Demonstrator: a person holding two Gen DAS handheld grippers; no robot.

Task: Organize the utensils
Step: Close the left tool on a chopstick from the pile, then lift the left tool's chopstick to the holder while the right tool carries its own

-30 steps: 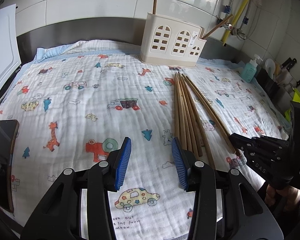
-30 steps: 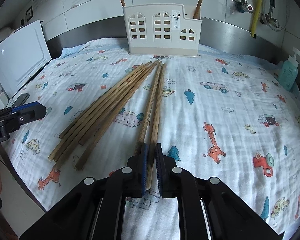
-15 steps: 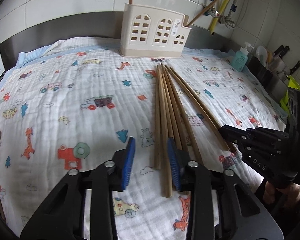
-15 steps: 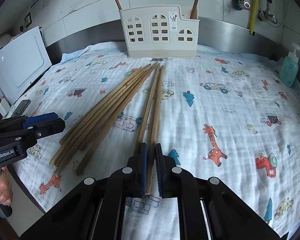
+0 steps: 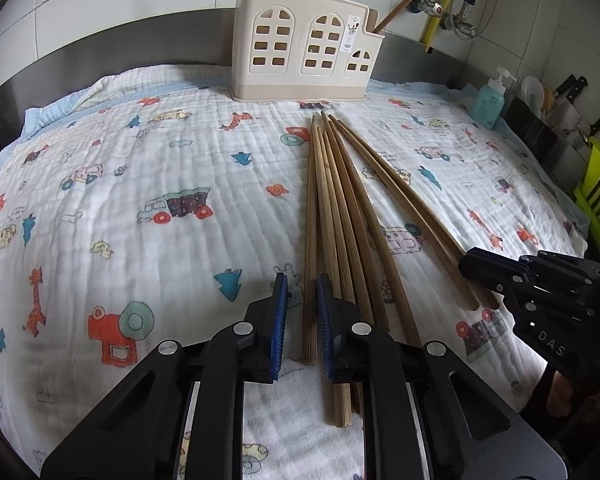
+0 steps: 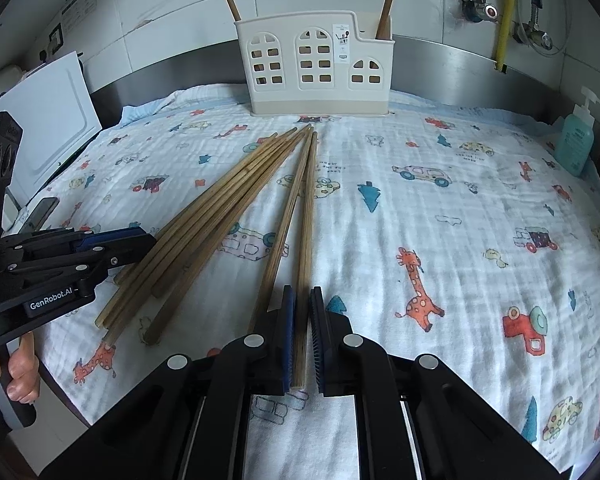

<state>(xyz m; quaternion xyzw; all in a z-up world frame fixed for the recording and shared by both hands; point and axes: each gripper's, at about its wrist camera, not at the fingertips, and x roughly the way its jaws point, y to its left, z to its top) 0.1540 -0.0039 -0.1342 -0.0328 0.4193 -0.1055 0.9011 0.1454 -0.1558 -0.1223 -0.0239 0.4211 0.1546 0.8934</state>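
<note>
A: Entry. Chopsticks lie loose on the printed muslin cloth (image 5: 148, 184), tips fanned toward the cream utensil caddy (image 5: 304, 44) at the back wall. Two chopsticks already stand upright in the caddy, so I judge it the destination.

B: Left gripper (image 5: 302, 320)?

A: Jaws closing around the leftmost chopstick (image 5: 310, 240) of the bundle. The stick sits between the blue pads; a gap shows on the left pad, so not yet pinched. It takes the near, thick end, probably so the tips go into the caddy first.

B: Right gripper (image 6: 302, 332)?

A: Pads nearly together, pinching the near end of one chopstick (image 6: 306, 216) of the separate pair; its neighbour (image 6: 284, 216) lies just outside the left pad.

B: Change against a second ago?

A: Left jaws were spread wide over bare cloth, left of the bundle; now shifted over onto the bundle and much narrower. Right gripper unchanged, same pinch, same spot.
</note>
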